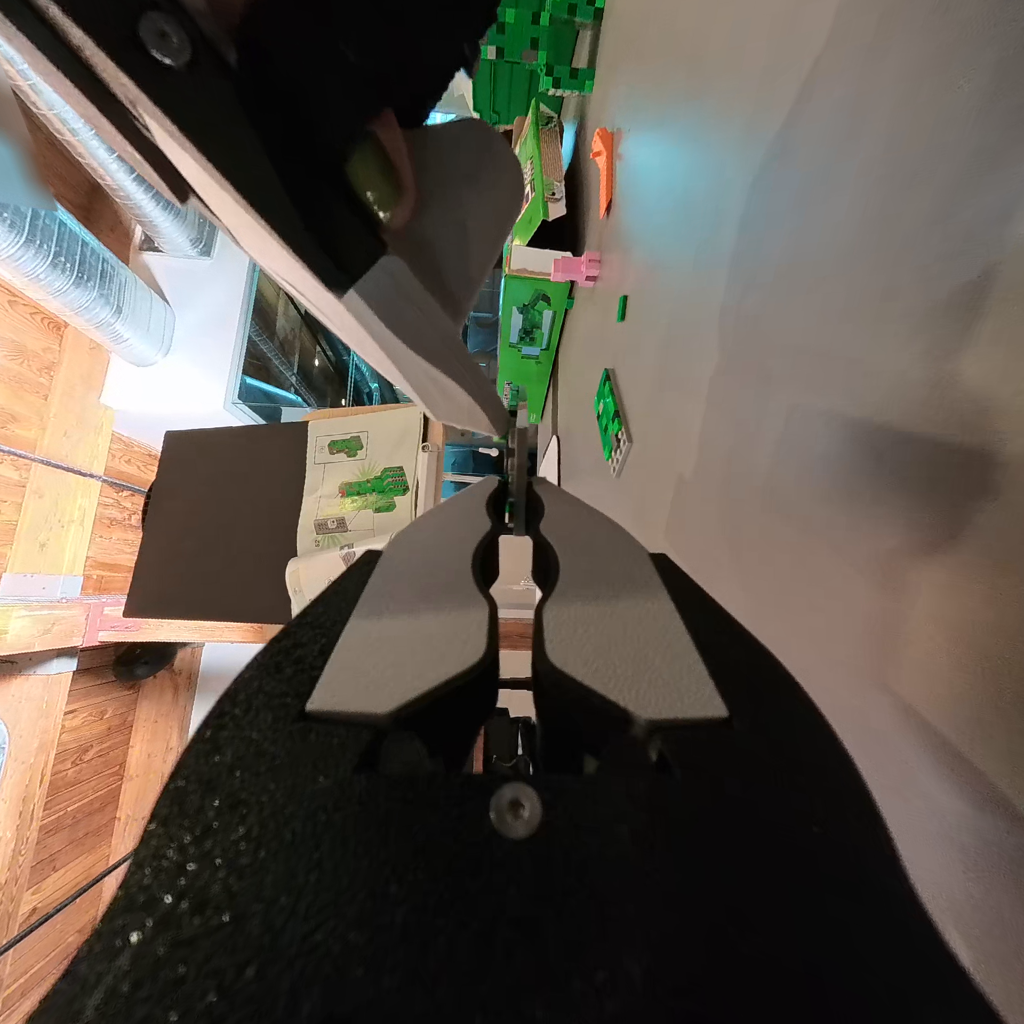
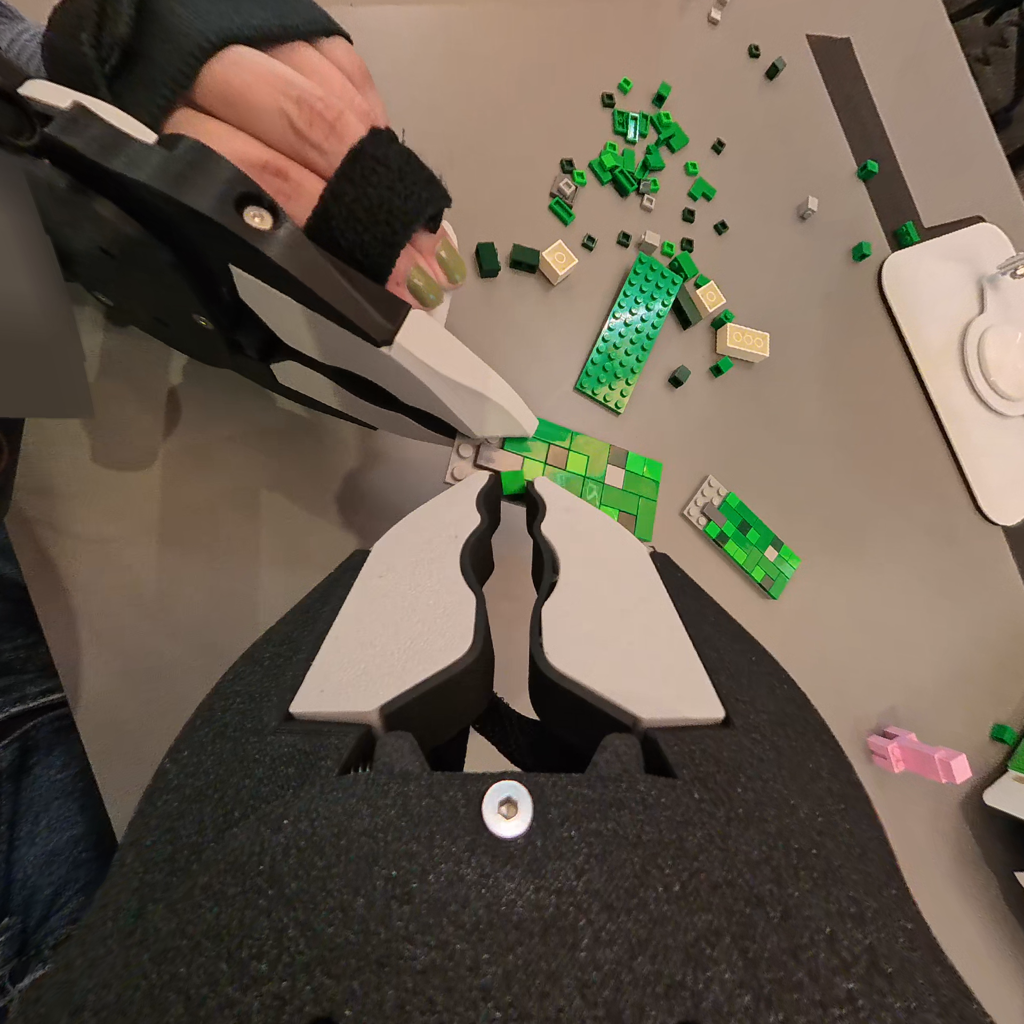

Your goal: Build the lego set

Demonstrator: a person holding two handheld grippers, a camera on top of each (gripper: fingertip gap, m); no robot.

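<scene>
Left hand-held gripper [image 1: 514, 490]: clenched on the grey end of a tiled green-and-grey plate [image 2: 601, 476], held edge-on above the table [image 2: 277, 498].

Right hand-held gripper [image 2: 516, 483]: grasping a small green tile [image 2: 513, 481], pads pressed on both its sides, at the plate's near edge.

Second tiled plate [image 2: 745, 536]: flat on the table, right of the held one.

Studded green plate [image 2: 631, 332]: far side, beside loose green bricks [image 2: 637, 160].

Pink brick figure [image 2: 920, 756]: near right.

Instruction booklet [image 1: 360, 487]: open, propped upright.
</scene>
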